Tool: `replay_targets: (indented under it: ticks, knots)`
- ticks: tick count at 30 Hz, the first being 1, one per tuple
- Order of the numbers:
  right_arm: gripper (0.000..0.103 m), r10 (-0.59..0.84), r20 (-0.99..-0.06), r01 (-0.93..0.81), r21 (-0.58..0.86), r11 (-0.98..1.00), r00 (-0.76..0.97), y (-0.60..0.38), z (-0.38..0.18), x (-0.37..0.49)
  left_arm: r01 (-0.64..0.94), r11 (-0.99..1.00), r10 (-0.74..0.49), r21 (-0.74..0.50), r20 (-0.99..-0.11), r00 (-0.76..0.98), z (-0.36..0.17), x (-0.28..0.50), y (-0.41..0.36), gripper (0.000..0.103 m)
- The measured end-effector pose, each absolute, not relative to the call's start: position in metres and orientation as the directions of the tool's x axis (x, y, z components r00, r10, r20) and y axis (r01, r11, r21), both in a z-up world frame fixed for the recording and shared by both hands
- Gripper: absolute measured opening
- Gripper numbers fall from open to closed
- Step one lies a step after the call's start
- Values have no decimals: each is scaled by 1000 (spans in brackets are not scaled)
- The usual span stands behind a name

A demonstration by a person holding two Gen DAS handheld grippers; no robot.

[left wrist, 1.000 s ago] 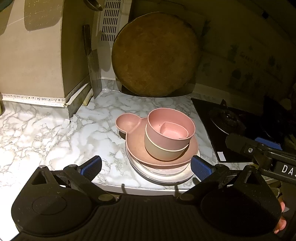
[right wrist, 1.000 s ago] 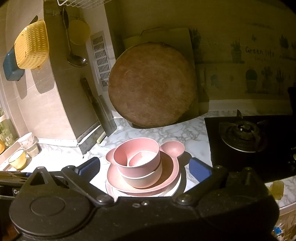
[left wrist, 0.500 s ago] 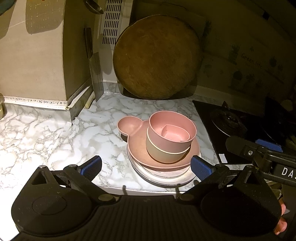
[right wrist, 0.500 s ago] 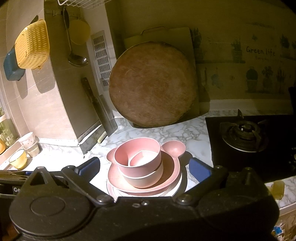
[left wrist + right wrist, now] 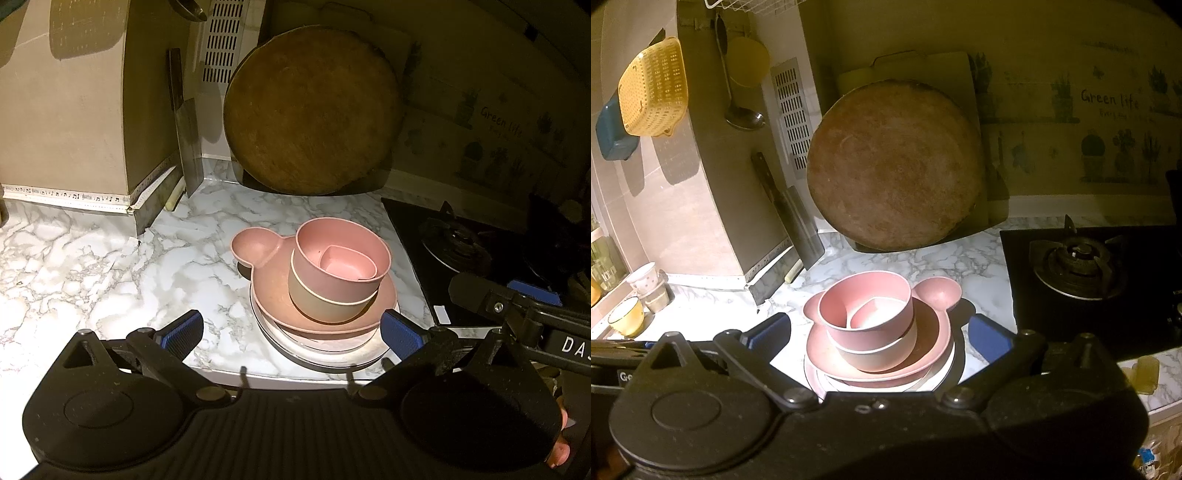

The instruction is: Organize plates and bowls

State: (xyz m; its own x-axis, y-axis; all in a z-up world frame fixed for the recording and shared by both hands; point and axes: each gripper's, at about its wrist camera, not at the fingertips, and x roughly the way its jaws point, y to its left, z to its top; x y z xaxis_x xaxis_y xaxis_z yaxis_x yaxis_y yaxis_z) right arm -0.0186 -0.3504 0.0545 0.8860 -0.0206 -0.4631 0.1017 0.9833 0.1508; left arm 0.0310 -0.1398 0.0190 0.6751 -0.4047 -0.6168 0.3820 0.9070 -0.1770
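Dishes are sitting stacked near the front edge of the marble counter (image 5: pixel 110 258), just left of the black gas hob (image 5: pixel 1078 266): a white plate (image 5: pixel 332 354) at the bottom, a pink plate with round ears (image 5: pixel 255 247) on it, then a beige bowl (image 5: pixel 325 306), a pink bowl (image 5: pixel 332 254) nested in that, and a small pink dish (image 5: pixel 347 264) lying inside the top bowl.

Left gripper (image 5: pixel 291 334) is hovering released over the counter's front edge, its blue pads spread wide, the right pad just beside the near rim of the plates and the left pad over bare marble; nothing is touching the stack. Right gripper (image 5: pixel 879 332) is likewise hanging open and empty, its pads standing either side of the stack from the near side, apart from it.

Behind the stack a round wooden board (image 5: pixel 897 166) is leaning against the wall, with a cleaver (image 5: pixel 188 144) propped upright to its left.
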Motion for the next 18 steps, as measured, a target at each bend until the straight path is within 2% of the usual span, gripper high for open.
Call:
replay_targets:
  ticks: [18]
  knots:
    - [103, 3, -478, 71, 138, 988, 878, -336, 53, -4, 348, 917, -390, -194, -622, 679, 13, 40, -125, 103]
